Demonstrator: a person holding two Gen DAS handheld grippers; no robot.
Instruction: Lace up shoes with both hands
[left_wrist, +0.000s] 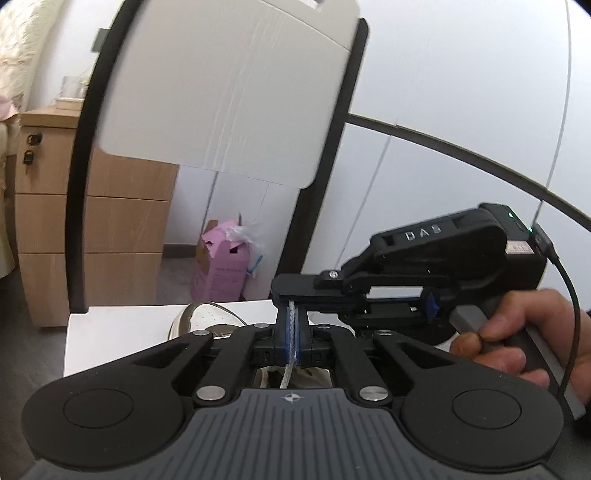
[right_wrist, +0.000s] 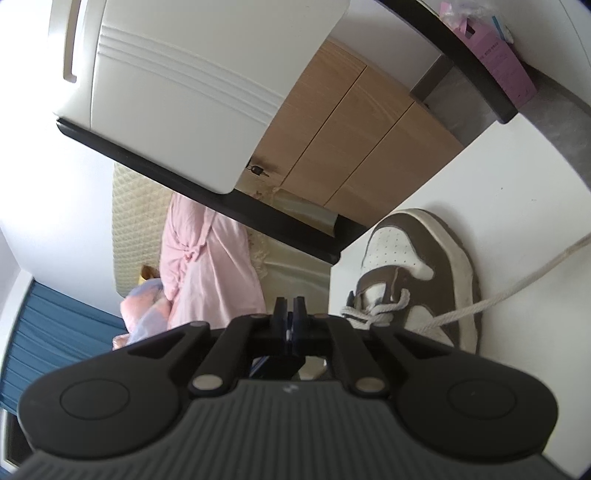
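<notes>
Left gripper (left_wrist: 291, 334) is pinching the white braided shoelace (left_wrist: 291, 325); right gripper (right_wrist: 290, 314) looks closed, nothing visible between its fingers. The brown-and-white leather sneaker (right_wrist: 417, 273) sits near the white table's (right_wrist: 517, 177) edge, lace trailing right over open tabletop.

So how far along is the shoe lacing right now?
Done: lower eyelets of the brown and white shoe look crossed. In hand: left gripper pinches the lace; right gripper sits just above it, closed. Left: no bow visible.
</notes>
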